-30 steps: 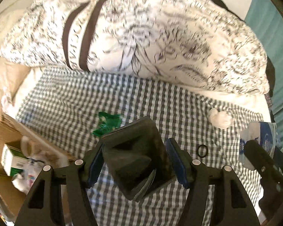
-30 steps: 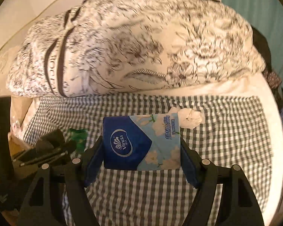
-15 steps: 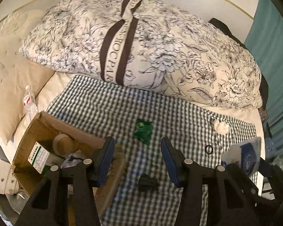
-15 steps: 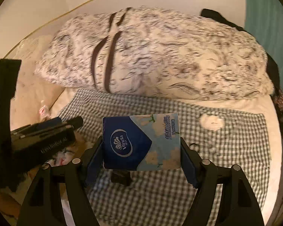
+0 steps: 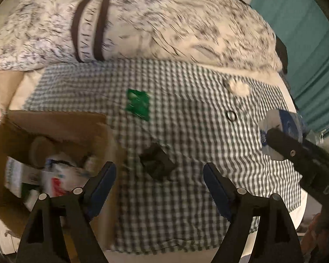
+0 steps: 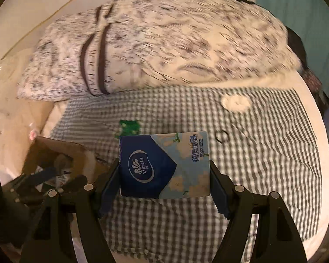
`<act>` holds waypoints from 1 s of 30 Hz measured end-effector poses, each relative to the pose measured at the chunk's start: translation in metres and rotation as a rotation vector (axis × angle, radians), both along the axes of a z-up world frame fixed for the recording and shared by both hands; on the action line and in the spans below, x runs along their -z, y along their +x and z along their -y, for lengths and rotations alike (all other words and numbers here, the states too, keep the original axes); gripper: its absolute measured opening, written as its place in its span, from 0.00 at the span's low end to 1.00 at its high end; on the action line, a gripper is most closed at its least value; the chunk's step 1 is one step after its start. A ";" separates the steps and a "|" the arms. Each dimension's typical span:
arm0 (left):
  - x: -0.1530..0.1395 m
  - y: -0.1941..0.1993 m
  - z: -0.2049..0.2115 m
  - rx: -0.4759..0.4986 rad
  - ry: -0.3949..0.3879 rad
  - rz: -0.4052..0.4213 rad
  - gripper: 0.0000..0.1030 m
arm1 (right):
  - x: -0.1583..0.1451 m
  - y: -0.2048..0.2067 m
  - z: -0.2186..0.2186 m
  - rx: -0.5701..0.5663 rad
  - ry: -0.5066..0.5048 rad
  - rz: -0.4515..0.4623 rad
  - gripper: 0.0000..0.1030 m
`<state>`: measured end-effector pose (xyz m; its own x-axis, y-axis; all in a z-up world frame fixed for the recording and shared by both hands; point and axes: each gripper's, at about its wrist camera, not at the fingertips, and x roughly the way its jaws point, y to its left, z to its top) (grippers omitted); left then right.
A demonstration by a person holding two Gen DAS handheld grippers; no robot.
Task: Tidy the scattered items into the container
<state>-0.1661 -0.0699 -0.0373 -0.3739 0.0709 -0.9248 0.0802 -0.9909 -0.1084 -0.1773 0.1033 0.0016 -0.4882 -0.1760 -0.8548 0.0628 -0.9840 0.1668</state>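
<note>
A: The tissue pack [image 6: 163, 164] sits between the two pads of the right gripper [image 6: 164, 175], held by its short ends, in the air over the checked cloth [image 6: 263, 164]. I think it is light and soft, so it can bend if the pads press too much. The plastic film looks smooth, maybe a little slippery. The hold on the ends seems good to me.

A: The cardboard box [image 6: 54, 153] is at about 9 o'clock from the pack, near it, already with some items inside.

B: And the left gripper [image 5: 159, 182]? In its own view the jaws stand wide apart and hold nothing. Between them, a little ahead, a small black object [image 5: 158, 164] lies on the cloth, not in the box. It looks stiff and angular; I cannot say how heavy.

A: This black object I cannot find in the right view; the pack probably hides it.

B: The left view also shows the inside of the box better. From the black object, the green wrapper [image 5: 138, 105] is at 12 o'clock, the black ring [image 5: 231, 116] at 2 o'clock and the white wad [image 5: 239, 87] further behind it. The floral duvet [image 5: 164, 22] lies beyond all.

A: The print on the pack I can see only in the right view.
</note>
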 end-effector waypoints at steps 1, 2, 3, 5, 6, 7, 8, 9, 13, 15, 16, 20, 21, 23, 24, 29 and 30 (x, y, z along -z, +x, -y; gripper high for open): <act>0.008 -0.002 -0.007 -0.004 0.001 0.014 0.83 | 0.004 0.000 -0.007 0.013 0.005 0.010 0.71; 0.015 -0.003 -0.012 -0.015 0.001 0.027 0.83 | 0.008 0.000 -0.015 0.024 0.004 0.019 0.71; 0.028 -0.007 -0.018 -0.042 0.009 0.052 0.83 | 0.011 -0.002 -0.020 0.029 0.002 0.028 0.71; 0.047 -0.012 -0.023 -0.101 0.012 0.089 0.83 | 0.020 -0.003 -0.035 0.026 0.006 0.044 0.71; 0.056 -0.015 -0.024 -0.132 0.012 0.107 0.83 | 0.025 -0.005 -0.041 0.017 0.013 0.054 0.71; 0.067 -0.017 -0.025 -0.171 0.017 0.120 0.83 | 0.031 -0.007 -0.046 0.007 0.019 0.062 0.71; 0.078 -0.019 -0.024 -0.209 0.021 0.126 0.83 | 0.036 -0.010 -0.052 -0.004 0.023 0.072 0.71; 0.085 -0.022 -0.023 -0.234 0.008 0.131 0.83 | 0.042 -0.014 -0.057 -0.016 0.028 0.081 0.71; 0.126 -0.035 -0.016 -0.341 -0.091 0.164 0.83 | 0.064 -0.029 -0.076 -0.059 0.034 0.118 0.71; 0.141 -0.041 -0.010 -0.382 -0.116 0.187 0.85 | 0.075 -0.037 -0.084 -0.078 0.035 0.131 0.71; 0.149 -0.044 -0.006 -0.400 -0.108 0.189 0.91 | 0.077 -0.039 -0.085 -0.079 0.033 0.135 0.71; 0.169 -0.058 -0.006 -0.405 -0.133 0.222 0.94 | 0.096 -0.053 -0.093 -0.102 0.018 0.170 0.71; 0.174 -0.060 -0.007 -0.394 -0.142 0.236 0.94 | 0.099 -0.055 -0.095 -0.107 0.015 0.174 0.71; 0.173 -0.060 -0.008 -0.386 -0.152 0.214 0.89 | 0.104 -0.059 -0.098 -0.112 0.009 0.182 0.71; 0.171 -0.060 -0.008 -0.372 -0.136 0.199 0.83 | 0.107 -0.060 -0.099 -0.113 0.007 0.188 0.71; 0.160 -0.061 -0.012 -0.318 -0.113 0.220 0.73 | 0.109 -0.063 -0.103 -0.119 0.007 0.194 0.71; 0.159 -0.061 -0.012 -0.318 -0.115 0.226 0.74 | 0.108 -0.063 -0.103 -0.118 0.006 0.192 0.71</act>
<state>-0.2276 -0.0582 -0.1966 -0.1465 -0.1244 -0.9814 0.3937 -0.9174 0.0575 -0.2400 0.2064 -0.1061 -0.2931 -0.2175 -0.9310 0.1456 -0.9726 0.1813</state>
